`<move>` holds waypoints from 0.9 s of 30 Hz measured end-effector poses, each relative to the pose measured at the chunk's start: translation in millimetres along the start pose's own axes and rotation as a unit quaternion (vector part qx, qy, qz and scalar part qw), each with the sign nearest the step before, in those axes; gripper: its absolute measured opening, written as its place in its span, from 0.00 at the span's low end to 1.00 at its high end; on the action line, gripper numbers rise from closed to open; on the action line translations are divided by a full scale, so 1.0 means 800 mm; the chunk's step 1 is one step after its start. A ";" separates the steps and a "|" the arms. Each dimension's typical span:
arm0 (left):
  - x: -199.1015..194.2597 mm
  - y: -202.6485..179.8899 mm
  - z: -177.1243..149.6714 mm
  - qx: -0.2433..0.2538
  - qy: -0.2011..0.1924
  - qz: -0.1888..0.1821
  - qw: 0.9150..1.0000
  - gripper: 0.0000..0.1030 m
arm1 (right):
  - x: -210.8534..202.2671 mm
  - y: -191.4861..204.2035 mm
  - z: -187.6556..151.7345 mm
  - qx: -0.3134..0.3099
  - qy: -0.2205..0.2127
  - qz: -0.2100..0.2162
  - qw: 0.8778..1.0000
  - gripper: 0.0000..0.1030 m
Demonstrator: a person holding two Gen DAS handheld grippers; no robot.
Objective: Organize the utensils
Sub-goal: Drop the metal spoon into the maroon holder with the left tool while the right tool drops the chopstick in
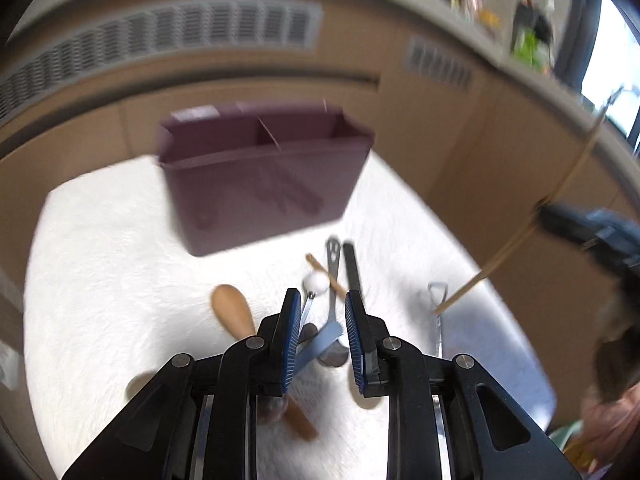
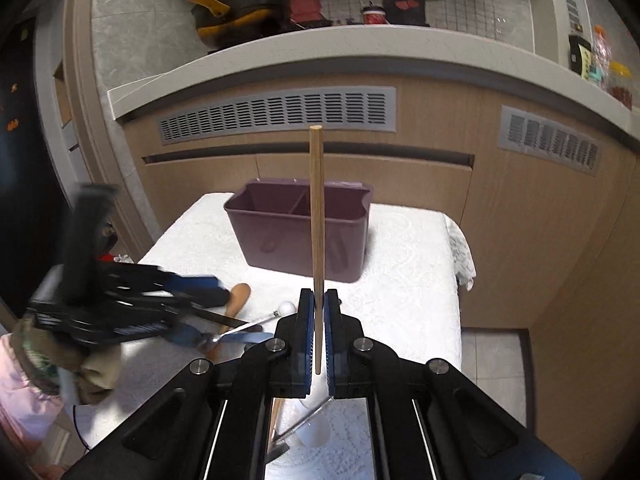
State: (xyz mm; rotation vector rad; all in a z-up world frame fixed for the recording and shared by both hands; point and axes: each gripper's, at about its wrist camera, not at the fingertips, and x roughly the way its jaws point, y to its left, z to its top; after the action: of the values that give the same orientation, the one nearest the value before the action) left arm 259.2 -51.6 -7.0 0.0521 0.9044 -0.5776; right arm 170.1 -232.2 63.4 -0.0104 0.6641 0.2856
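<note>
Right wrist view: right gripper (image 2: 319, 306) fingers clamp an upright wooden chopstick (image 2: 316, 208).

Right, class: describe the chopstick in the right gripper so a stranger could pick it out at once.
Find the white-clothed table with the purple caddy at its back. In front of the caddy, the right gripper is shut on a chopstick. It is the only utensil off the table, a plain, thin wooden stick standing upright, while the spoons lie flat.
</note>
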 end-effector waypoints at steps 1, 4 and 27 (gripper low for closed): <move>0.015 -0.002 0.004 0.014 0.015 -0.002 1.000 0.23 | 0.001 -0.004 -0.001 0.003 0.001 -0.002 1.000 0.04; 0.053 -0.005 0.017 0.037 0.050 0.000 0.998 0.23 | 0.005 -0.013 -0.003 0.008 0.007 -0.009 1.000 0.04; -0.128 -0.012 0.014 -0.026 -0.200 0.007 0.979 0.21 | -0.015 0.009 0.033 -0.010 -0.033 0.004 0.999 0.04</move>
State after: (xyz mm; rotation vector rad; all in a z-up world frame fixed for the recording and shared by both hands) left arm 213.4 -16.4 79.3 -0.1018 0.5261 -0.5267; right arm 174.7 -225.6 92.2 -0.0170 0.5956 0.2987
